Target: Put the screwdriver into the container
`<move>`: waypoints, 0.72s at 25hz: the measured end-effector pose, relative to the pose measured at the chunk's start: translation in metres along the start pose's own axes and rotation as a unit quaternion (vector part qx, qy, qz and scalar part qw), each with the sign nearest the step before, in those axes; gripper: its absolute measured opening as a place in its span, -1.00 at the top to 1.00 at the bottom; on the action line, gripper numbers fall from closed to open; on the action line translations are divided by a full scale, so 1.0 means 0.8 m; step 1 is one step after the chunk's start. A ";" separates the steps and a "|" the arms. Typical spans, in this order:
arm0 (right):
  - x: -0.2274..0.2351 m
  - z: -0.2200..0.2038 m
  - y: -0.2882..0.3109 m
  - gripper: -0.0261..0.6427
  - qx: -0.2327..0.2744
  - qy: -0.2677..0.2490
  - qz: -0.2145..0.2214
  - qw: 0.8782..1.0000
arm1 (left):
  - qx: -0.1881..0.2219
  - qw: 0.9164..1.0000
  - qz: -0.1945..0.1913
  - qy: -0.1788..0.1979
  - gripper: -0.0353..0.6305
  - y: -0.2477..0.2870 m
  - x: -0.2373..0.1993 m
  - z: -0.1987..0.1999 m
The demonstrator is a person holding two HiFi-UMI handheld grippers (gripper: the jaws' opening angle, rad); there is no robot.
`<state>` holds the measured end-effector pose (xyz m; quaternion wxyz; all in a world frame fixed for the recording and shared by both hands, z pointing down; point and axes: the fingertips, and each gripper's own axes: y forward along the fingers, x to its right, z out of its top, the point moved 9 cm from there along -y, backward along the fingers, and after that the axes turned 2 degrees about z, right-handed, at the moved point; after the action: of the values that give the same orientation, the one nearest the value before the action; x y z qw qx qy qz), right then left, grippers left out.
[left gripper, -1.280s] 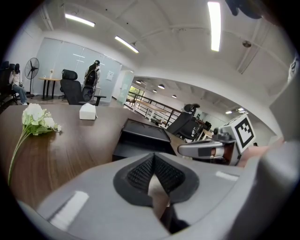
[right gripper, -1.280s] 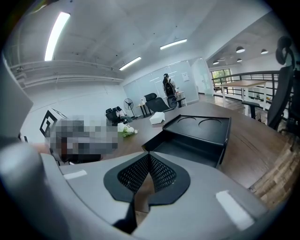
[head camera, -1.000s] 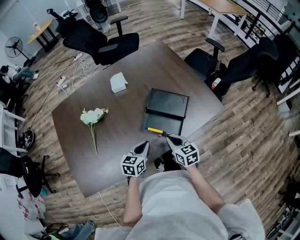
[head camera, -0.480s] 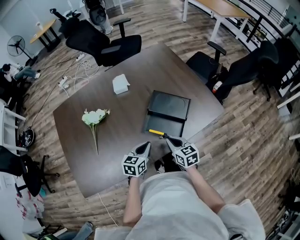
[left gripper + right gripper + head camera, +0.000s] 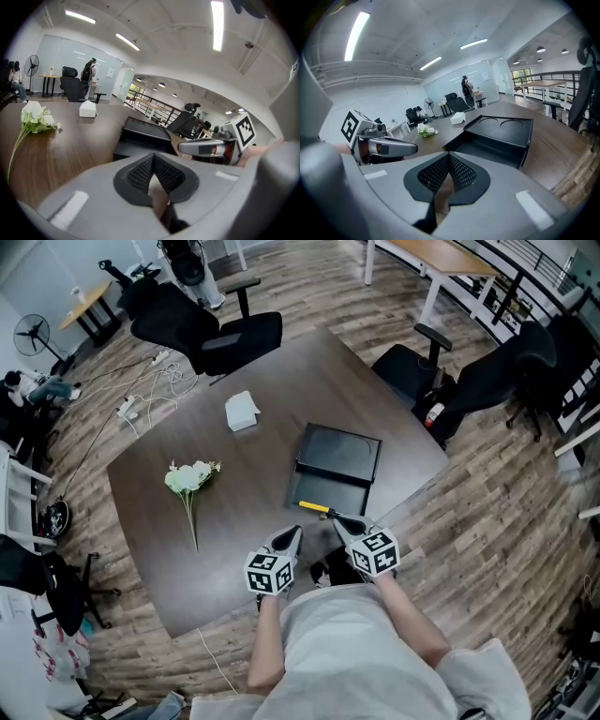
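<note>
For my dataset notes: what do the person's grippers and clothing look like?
The left gripper and right gripper are grey, tapering to pointed jaws lined with black mesh texture. Each carries a white cube with black square markers. The person wears a light grey top.

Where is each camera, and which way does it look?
Head view: on the person's head, looking steeply down at the table; arms, left tool, right tool show.
Left gripper view: on the left tool, looking along its shut jaws; right tool shows.
Right gripper view: on the right tool, along its shut jaws; left tool shows.
Both gripper views share the black container and flowers.
</note>
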<state>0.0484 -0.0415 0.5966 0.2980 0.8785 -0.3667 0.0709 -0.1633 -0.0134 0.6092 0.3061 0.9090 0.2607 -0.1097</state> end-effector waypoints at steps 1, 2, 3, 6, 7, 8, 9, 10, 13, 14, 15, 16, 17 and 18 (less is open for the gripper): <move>0.000 0.000 0.001 0.92 -0.001 -0.001 0.001 1.000 | 0.001 1.000 0.001 -0.001 0.73 -0.001 -0.001 0.000; -0.001 0.001 0.001 0.92 -0.002 -0.001 0.002 1.000 | 0.001 1.000 0.001 -0.002 0.73 -0.001 -0.001 0.000; -0.002 0.001 0.002 0.92 -0.003 -0.002 0.003 1.000 | 0.002 1.000 0.002 -0.003 0.73 -0.002 -0.001 0.000; -0.003 0.000 0.004 0.92 -0.006 -0.004 0.006 1.000 | 0.003 1.000 0.002 -0.007 0.73 -0.004 -0.003 0.000; -0.004 0.000 0.004 0.92 -0.006 -0.004 0.006 1.000 | 0.003 1.000 0.002 -0.008 0.73 -0.004 -0.004 -0.001; -0.004 -0.001 0.004 0.92 -0.007 -0.004 0.005 1.000 | 0.003 1.000 0.002 -0.008 0.73 -0.004 -0.004 -0.001; -0.004 0.000 0.004 0.92 -0.007 -0.004 0.004 1.000 | 0.003 1.000 0.001 -0.008 0.73 -0.004 -0.004 0.000; -0.003 0.000 0.004 0.92 -0.007 -0.003 0.004 1.000 | 0.003 1.000 0.001 -0.008 0.73 -0.004 -0.004 0.000; 0.000 -0.002 0.001 0.92 -0.008 0.000 0.001 1.000 | 0.003 1.000 -0.001 -0.008 0.73 -0.002 -0.002 0.001; 0.001 -0.002 0.000 0.92 -0.007 0.001 0.000 1.000 | 0.003 1.000 -0.002 -0.008 0.73 -0.001 -0.002 0.001; 0.002 -0.001 0.000 0.92 -0.007 0.001 0.000 1.000 | 0.002 1.000 -0.003 -0.007 0.73 0.000 -0.002 0.002; 0.003 0.000 0.000 0.92 -0.006 0.002 -0.001 1.000 | 0.002 1.000 -0.003 -0.006 0.73 0.001 -0.002 0.003; 0.004 0.001 0.000 0.92 -0.005 0.002 -0.001 1.000 | 0.002 1.000 -0.004 -0.005 0.73 0.002 -0.002 0.004; 0.005 0.002 0.000 0.92 -0.005 0.002 -0.002 1.000 | 0.002 1.000 -0.004 -0.004 0.73 0.003 -0.002 0.005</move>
<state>0.0508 -0.0449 0.5968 0.3028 0.8777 -0.3646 0.0701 -0.1633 -0.0182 0.6076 0.3051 0.9079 0.2631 -0.1155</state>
